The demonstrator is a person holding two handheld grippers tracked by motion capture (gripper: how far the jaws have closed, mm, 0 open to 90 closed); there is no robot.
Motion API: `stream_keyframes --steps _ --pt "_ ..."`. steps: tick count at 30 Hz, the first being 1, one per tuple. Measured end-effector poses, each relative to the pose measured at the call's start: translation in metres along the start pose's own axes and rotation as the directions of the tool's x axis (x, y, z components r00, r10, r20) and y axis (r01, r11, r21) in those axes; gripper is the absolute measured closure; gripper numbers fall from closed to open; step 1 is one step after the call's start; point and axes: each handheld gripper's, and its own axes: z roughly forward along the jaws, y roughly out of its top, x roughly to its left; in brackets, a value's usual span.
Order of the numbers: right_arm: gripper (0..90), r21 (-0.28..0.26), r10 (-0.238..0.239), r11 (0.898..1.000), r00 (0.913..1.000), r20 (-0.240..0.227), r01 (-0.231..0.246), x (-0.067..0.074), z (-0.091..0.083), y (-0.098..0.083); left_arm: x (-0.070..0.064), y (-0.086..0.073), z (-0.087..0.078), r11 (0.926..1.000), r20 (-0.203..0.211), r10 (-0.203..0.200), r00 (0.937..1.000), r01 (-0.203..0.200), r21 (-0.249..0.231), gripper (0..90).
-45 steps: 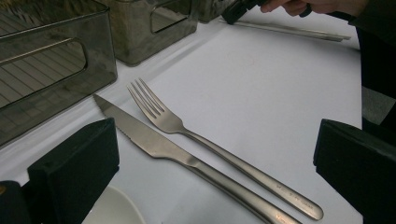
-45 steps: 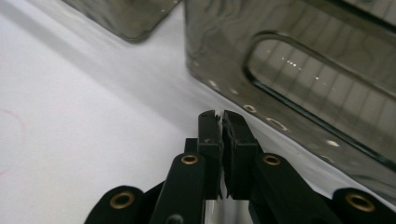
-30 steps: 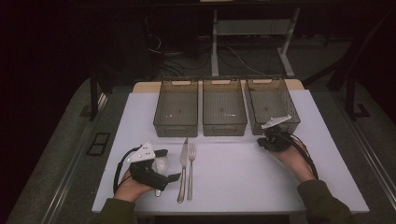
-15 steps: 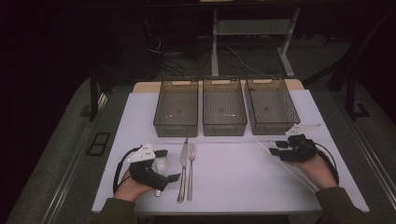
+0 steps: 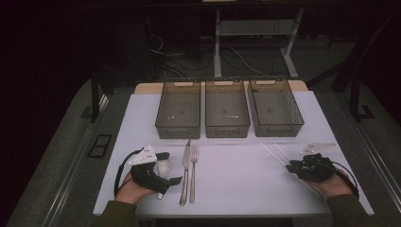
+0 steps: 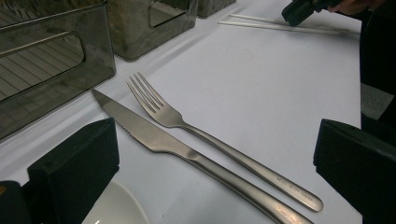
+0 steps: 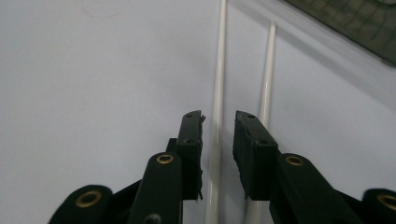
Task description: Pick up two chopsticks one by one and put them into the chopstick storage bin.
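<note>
Two white chopsticks [image 5: 273, 152] lie side by side on the white table [image 5: 246, 184], in front of the right bin. My right gripper [image 5: 289, 165] sits low at their near ends. In the right gripper view its jaws [image 7: 218, 116] have just been closing and straddle the left chopstick [image 7: 219, 70] with a small gap on each side. The other chopstick [image 7: 268, 70] runs under the right jaw. My left gripper [image 5: 171, 168] rests wide open, with a white spoon [image 5: 163, 168] between its jaws. A knife [image 5: 185, 163] and a fork [image 5: 194, 165] lie just right of it.
Three grey see-through bins [image 5: 178, 130] [image 5: 227, 128] [image 5: 279, 128] stand in a row at the back of the table. The left gripper view shows the knife [image 6: 154, 140], the fork [image 6: 187, 123], a bin wall [image 6: 51, 70] and the chopsticks [image 6: 280, 25] far off.
My right gripper has moved from the front of the right bin out to the right and nearer the person. The two chopsticks now lie in view on the table. The left gripper has stayed put.
</note>
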Motion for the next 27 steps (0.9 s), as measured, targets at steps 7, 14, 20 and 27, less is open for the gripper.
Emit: stream_keyframes --steps 7,14,20,27 --pt "77.4 0.028 0.000 1.000 1.0000 0.008 0.000 -0.0008 -0.0004 -0.0084 0.0001 0.0000 -0.0004 1.0000 -0.001 0.001 1.0000 -0.001 0.000 0.0" --pt "81.6 0.045 -0.005 0.999 0.9999 0.009 0.005 -0.0009 0.0014 -0.0099 -0.0001 0.0000 -0.0006 1.0000 0.000 0.001 1.0000 -0.001 0.001 0.0" --pt "83.6 0.058 -0.008 0.998 0.9999 0.011 0.007 0.0009 0.0021 -0.0093 -0.0004 -0.0001 -0.0001 1.0000 0.002 0.002 1.0000 -0.002 0.001 0.0" --pt "84.5 0.060 0.032 0.998 0.9995 0.006 -0.032 -0.0008 0.0014 -0.0081 -0.0005 0.0001 0.0000 1.0000 0.002 0.002 1.0000 -0.002 0.001 0.0"
